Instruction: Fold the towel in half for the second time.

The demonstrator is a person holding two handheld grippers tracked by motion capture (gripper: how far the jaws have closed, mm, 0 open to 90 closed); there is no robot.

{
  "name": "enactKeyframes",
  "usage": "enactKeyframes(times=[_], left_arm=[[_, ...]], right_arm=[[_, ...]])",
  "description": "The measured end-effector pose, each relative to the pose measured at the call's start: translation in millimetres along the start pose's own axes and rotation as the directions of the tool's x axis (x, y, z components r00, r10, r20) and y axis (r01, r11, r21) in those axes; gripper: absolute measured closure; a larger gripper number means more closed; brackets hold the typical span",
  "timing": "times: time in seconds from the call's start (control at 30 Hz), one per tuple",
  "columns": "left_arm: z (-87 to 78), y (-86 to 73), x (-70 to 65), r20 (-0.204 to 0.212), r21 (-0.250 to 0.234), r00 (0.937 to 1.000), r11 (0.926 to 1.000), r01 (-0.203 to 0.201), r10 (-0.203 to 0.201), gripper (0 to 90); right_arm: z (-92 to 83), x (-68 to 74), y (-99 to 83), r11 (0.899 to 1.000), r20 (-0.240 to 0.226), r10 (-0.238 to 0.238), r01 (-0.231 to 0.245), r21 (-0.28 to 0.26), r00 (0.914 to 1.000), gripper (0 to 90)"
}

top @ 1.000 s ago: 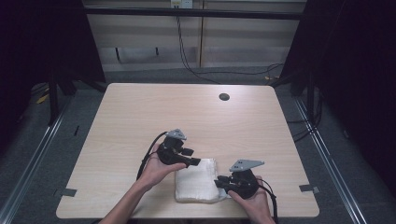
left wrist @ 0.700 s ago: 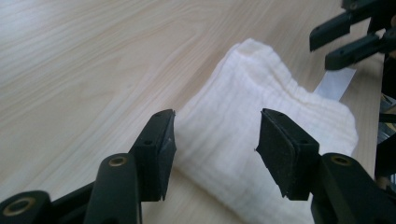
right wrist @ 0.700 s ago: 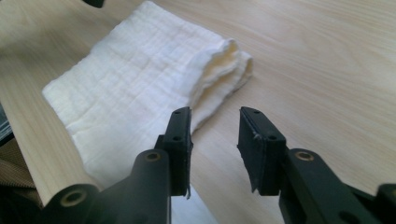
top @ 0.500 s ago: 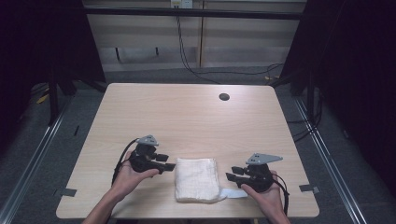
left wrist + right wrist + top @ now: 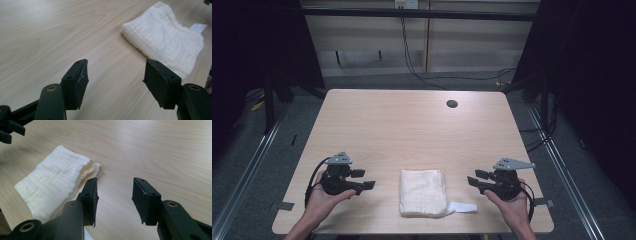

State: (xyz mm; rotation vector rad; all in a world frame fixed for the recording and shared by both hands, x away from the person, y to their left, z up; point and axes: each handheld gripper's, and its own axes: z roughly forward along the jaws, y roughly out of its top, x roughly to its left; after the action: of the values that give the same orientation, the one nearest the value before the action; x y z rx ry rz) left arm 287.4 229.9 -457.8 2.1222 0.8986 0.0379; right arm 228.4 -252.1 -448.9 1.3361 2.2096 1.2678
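A folded white cloth (image 5: 423, 192) lies flat near the table's front edge, with a small white label (image 5: 463, 207) sticking out at its right corner. My left gripper (image 5: 366, 179) rests to the cloth's left, well apart from it. Its jaws have just been opening and stand open, with bare wood between them (image 5: 116, 75). My right gripper (image 5: 476, 178) is off to the cloth's right, also apart. Its jaws have just been opening too, with nothing between them (image 5: 115, 195). The cloth (image 5: 167, 37) lies ahead and to the right of the left jaws, and the cloth (image 5: 57, 182) is ahead-left of the right jaws.
The light wooden table (image 5: 412, 130) has a small dark round hole (image 5: 452, 104) at its far right. Dark floor, rails and cables surround the table. The left gripper's jaw tips (image 5: 10, 130) show at the top left of the right gripper view.
Both hands have drawn away from the cloth, the left one to the left and the right one to the right. Both pairs of jaws have widened. The cloth stays folded on the table.
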Motion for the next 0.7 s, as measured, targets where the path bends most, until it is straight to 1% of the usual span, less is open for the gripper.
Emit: enactKeyframes(times=[0.03, 0.07, 0.13, 0.2, 0.23, 0.27, 0.3, 0.33, 0.37, 0.4, 0.43, 0.47, 0.5, 0.53, 0.57, 0.6, 0.63, 0.67, 0.7], left_arm=[[-2.3, -3.7, 2.2, -0.007, 0.003, 0.9999, 1.0000, 0.007, -0.007, 34.4], [-4.8, -7.3, 4.6, -0.005, 0.001, 0.9998, 0.9998, 0.017, -0.017, 33.9], [-10.0, -13.9, 9.8, -0.025, -0.008, 0.9990, 0.9993, 0.038, -0.038, 33.8], [-13.7, -20.5, 16.9, -0.047, -0.024, 0.9964, 0.9973, 0.070, -0.071, 33.2], [-15.2, -24.4, 20.6, -0.066, -0.035, 0.9938, 0.9955, 0.088, -0.090, 33.3], [-17.6, -28.4, 23.7, -0.094, -0.053, 0.9889, 0.9926, 0.110, -0.114, 33.4], [-20.2, -31.6, 26.2, -0.097, -0.061, 0.9858, 0.9893, 0.132, -0.138, 33.3], [-22.9, -34.4, 28.2, -0.093, -0.066, 0.9852, 0.9882, 0.138, -0.144, 33.2], [-25.8, -36.9, 29.3, -0.101, -0.072, 0.9847, 0.9882, 0.135, -0.142, 33.2], [-28.6, -39.3, 31.0, -0.106, -0.073, 0.9835, 0.9875, 0.139, -0.147, 33.2], [-31.4, -42.3, 32.1, -0.115, -0.081, 0.9809, 0.9856, 0.149, -0.157, 33.2], [-34.2, -45.9, 32.1, -0.116, -0.098, 0.9793, 0.9830, 0.155, -0.166, 32.8], [-36.4, -49.0, 32.0, -0.118, -0.099, 0.9802, 0.9841, 0.147, -0.159, 32.5], [-38.3, -50.8, 31.7, -0.130, -0.098, 0.9796, 0.9851, 0.141, -0.153, 32.5], [-40.4, -51.4, 31.2, -0.143, -0.110, 0.9782, 0.9847, 0.135, -0.150, 32.5], [-42.4, -51.3, 31.7, -0.140, -0.118, 0.9785, 0.9838, 0.135, -0.151, 32.5], [-43.1, -51.0, 32.3, -0.150, -0.129, 0.9755, 0.9815, 0.142, -0.161, 32.6], [-43.8, -50.8, 33.2, -0.158, -0.118, 0.9738, 0.9823, 0.146, -0.163, 32.7], [-43.6, -51.2, 34.1, -0.150, -0.110, 0.9749, 0.9827, 0.149, -0.164, 33.5]], right_arm=[[-1.9, -2.5, -0.9, 1.000, 0.009, 0.007, -0.007, -0.005, 0.9999, 55.2], [-3.9, -4.6, -1.5, 1.000, 0.009, 0.018, -0.017, -0.010, 0.9998, 55.0], [-8.3, -8.1, -3.2, 0.999, 0.026, 0.025, -0.024, -0.026, 0.9993, 54.2], [-11.7, -12.0, -6.4, 0.997, 0.020, 0.058, -0.057, -0.049, 0.9981, 54.0], [-12.2, -14.0, -8.8, 0.996, 0.028, 0.068, -0.067, -0.062, 0.9973, 53.2], [-12.1, -15.4, -10.8, 0.995, 0.033, 0.075, -0.073, -0.062, 0.9966, 53.1], [-12.0, -17.1, -13.2, 0.995, 0.040, 0.083, -0.080, -0.065, 0.9958, 52.2], [-12.0, -19.2, -15.8, 0.994, 0.043, 0.093, -0.090, -0.070, 0.9947, 52.0], [-12.1, -21.5, -17.9, 0.993, 0.048, 0.094, -0.091, -0.068, 0.9944, 51.5], [-12.5, -23.1, -19.2, 0.995, 0.069, 0.089, -0.085, -0.059, 0.9936, 50.7], [-13.6, -24.6, -20.0, 0.996, 0.098, 0.075, -0.071, -0.048, 0.9924, 50.0], [-15.2, -26.8, -21.4, 0.996, 0.107, 0.076, -0.071, -0.048, 0.9913, 49.6], [-17.8, -29.7, -22.9, 0.995, 0.103, 0.087, -0.081, -0.060, 0.9909, 49.1], [-20.7, -32.2, -23.8, 0.994, 0.112, 0.093, -0.086, -0.071, 0.9893, 48.2], [-23.2, -34.7, -24.4, 0.993, 0.115, 0.097, -0.088, -0.079, 0.9886, 48.2], [-24.9, -37.0, -25.1, 0.992, 0.117, 0.106, -0.096, -0.088, 0.9875, 47.6], [-25.5, -38.4, -25.9, 0.990, 0.117, 0.118, -0.106, -0.098, 0.9861, 46.0], [-25.1, -39.0, -26.6, 0.989, 0.117, 0.122, -0.110, -0.100, 0.9856, 45.6], [-23.7, -37.9, -26.9, 0.991, 0.117, 0.111, -0.100, -0.091, 0.9869, 45.2]])
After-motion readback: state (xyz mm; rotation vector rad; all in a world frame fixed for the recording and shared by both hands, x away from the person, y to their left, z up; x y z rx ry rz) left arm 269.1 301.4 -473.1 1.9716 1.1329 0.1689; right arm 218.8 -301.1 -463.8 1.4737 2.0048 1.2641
